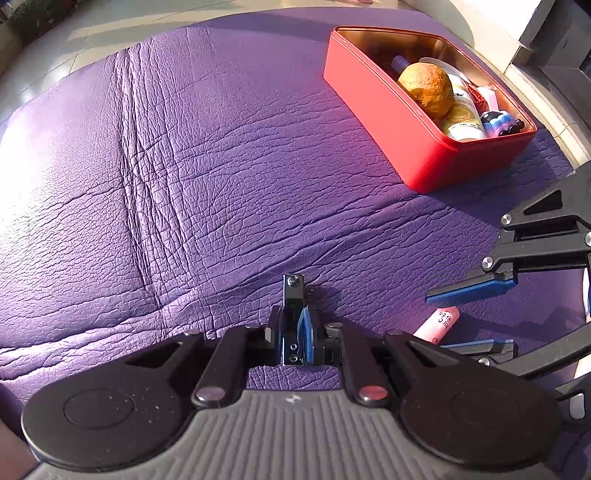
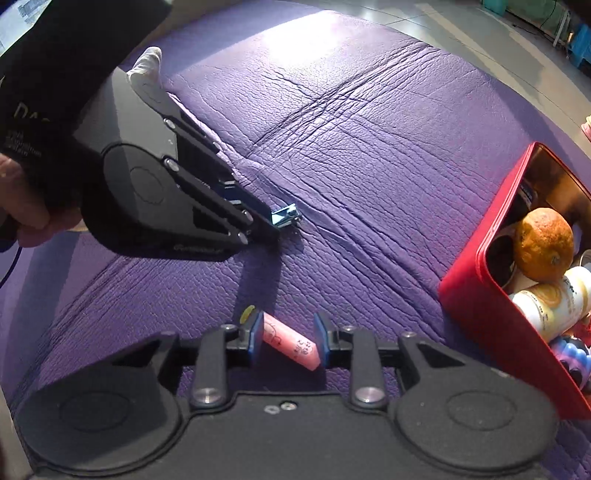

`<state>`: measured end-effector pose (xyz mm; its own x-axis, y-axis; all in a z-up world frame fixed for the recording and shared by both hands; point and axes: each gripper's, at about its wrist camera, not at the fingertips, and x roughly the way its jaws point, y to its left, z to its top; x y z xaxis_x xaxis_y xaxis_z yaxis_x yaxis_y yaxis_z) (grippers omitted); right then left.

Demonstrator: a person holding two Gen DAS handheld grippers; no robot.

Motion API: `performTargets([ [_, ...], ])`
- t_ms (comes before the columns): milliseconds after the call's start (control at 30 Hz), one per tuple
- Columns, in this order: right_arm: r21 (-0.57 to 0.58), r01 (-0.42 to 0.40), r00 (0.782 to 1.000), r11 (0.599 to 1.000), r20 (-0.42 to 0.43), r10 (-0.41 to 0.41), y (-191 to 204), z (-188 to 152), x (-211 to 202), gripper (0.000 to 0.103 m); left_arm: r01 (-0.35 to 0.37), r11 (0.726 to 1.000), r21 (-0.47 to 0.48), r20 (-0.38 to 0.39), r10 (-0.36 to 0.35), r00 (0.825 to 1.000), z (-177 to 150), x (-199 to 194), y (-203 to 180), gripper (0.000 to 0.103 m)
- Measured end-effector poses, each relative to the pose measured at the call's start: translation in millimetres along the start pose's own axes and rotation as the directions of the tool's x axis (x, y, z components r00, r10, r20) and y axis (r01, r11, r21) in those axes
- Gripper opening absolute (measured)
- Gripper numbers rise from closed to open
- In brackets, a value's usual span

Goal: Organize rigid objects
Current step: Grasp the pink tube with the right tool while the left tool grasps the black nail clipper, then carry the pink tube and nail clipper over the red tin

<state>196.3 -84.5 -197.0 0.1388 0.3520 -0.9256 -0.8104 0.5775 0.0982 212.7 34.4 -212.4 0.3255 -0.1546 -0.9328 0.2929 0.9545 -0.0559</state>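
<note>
The purple leather cushion point(image 1: 184, 177) lies wide open ahead of my tongs. Only the red tin point(image 1: 388, 122), already crowded with an orange point(image 1: 428, 88) and bottles, blocks the far right side.

Wrinkled purple leather surface point(image 1: 184, 166); pale tiled floor point(image 1: 92, 29) beyond.

On the mat point(image 1: 184, 166), the tin point(image 1: 388, 122) sits at two o'clock in the left wrist view. In it an orange point(image 1: 426, 88) rests on a bottle point(image 1: 465, 114), with a toy point(image 1: 498, 123) at the near end. A bracket point(image 1: 293, 295) lies at centre, and a tube point(image 1: 441, 321) just beside it at three o'clock.
</note>
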Motion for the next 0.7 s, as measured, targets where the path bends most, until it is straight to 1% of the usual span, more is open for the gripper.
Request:
performTargets([
  [67,-0.071,-0.019,0.999,0.997,-0.036,0.016,8,0,6,0.03,0.004,1.0,-0.004,0.0,-0.004,1.0,0,0,1,0.011],
  [133,-0.13,-0.033,0.998,0.991,-0.064,0.025,16,-2,11,0.036,0.007,1.0,-0.008,0.0,-0.007,1.0,-1,0,1,0.011],
  [200,-0.182,-0.044,0.995,0.982,-0.093,0.028,26,-8,16,0.038,0.009,1.0,-0.01,0.001,-0.009,1.0,-1,0,2,0.011],
  [267,-0.243,-0.016,0.997,0.97,-0.078,-0.003,36,-17,17,0.038,0.008,1.0,-0.011,0.002,-0.008,1.0,-1,0,2,0.011],
  [333,-0.243,-0.001,0.998,0.97,-0.063,-0.015,39,-20,16,0.035,0.004,1.0,-0.011,0.002,-0.004,1.0,-1,0,1,0.011],
  [367,-0.231,0.004,0.998,0.973,-0.059,-0.018,39,-20,16,0.033,0.002,1.0,-0.013,0.002,-0.002,1.0,-1,0,0,0.011],
  [433,-0.176,0.031,0.998,0.984,-0.045,-0.04,36,-21,15,0.02,-0.002,1.0,-0.025,-0.001,0.002,1.0,-1,0,0,0.011],
  [500,-0.101,0.053,0.998,0.994,-0.034,-0.056,32,-20,13,0.014,-0.01,0.999,-0.032,-0.003,0.01,1.0,0,-1,-1,0.011],
  [600,0.017,0.081,0.997,0.997,-0.012,-0.081,31,-23,12,0.014,-0.02,0.998,-0.054,-0.012,0.019,1.0,0,-2,-3,0.011],
  [700,0.144,0.118,0.993,0.983,0.005,-0.12,30,-27,8,0.014,-0.022,0.996,-0.088,-0.018,0.02,1.0,0,-4,-4,0.011],
])
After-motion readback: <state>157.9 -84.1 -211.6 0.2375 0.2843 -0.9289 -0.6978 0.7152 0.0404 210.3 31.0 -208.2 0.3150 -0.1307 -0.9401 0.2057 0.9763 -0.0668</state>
